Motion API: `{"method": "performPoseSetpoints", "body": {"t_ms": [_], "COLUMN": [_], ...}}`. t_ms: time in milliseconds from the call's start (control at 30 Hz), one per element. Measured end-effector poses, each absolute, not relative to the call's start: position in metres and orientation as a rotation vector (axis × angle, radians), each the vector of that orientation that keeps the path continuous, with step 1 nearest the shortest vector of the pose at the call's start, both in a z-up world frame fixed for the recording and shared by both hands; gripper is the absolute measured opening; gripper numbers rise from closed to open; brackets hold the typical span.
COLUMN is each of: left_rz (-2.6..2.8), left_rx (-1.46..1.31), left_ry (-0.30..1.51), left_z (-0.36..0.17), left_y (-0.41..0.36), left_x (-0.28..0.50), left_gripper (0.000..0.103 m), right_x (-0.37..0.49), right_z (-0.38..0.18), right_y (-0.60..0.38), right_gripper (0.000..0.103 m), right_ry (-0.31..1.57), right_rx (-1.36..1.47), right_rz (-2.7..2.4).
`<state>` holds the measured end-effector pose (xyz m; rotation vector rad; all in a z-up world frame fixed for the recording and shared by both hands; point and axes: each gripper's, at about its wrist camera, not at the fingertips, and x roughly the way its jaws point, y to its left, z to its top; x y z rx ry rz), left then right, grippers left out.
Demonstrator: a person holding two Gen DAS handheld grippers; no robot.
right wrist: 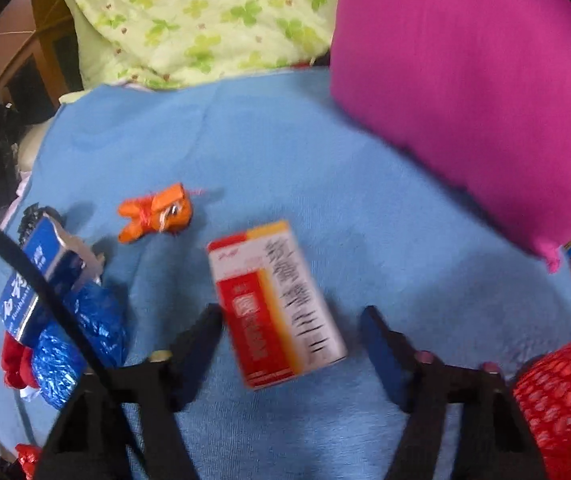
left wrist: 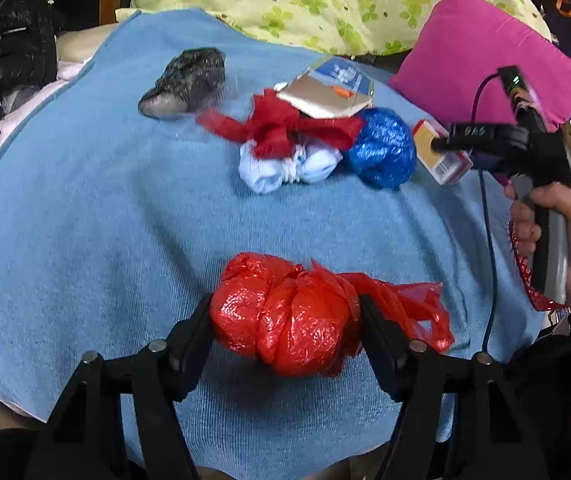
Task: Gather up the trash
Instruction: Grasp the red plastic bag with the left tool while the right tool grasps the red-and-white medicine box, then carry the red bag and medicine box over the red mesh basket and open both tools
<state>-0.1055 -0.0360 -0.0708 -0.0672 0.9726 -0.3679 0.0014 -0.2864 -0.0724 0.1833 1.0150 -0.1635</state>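
My left claw (left wrist: 285, 316) is clamped on a knotted, crinkly red plastic bag (left wrist: 285, 316) lying on the blue terry towel (left wrist: 85, 200). Only the right view shows a small orange wrapper (right wrist: 155, 213). There my right claw (right wrist: 291, 332) stands apart, straddling a red-and-white carton (right wrist: 275, 304); the near pad may brush it.

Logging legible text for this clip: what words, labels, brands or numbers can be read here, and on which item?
No text can be read with certainty.
Red and white box: large dark characters down its side, too blurred to read.
Blue carton: white characters and a line of small print, blurred.
Right gripper: pale marking on its body, not legible.
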Motion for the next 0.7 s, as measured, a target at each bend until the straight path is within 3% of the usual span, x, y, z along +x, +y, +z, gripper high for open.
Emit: {"method": "performPoseSetpoints", "body": {"t_ms": [200,400,700], "left_rz": [-0.37,-0.371,-0.52], "left_rx": [-0.035,-0.015,0.205], "left_ry": [0.894,0.81,0.609], "left_z": [-0.052,-0.017,0.065], "left_y": [-0.038,-0.038,-0.109], "left_x": [-0.108,-0.109,-0.104], "left_gripper": [0.066,0.065,0.065], "right_x": [-0.009,-0.044,-0.199], "right_z": [-0.063,-0.017,0.098], "right_y": [-0.276,-0.265,-0.283], "right_gripper": [0.059,0.06,0.06], "right_ry": [0.961,0.805,0.537], "right_rx": [0.186,0.171,0.226], "right_rz": [-0.135,-0.112,-0.216]}}
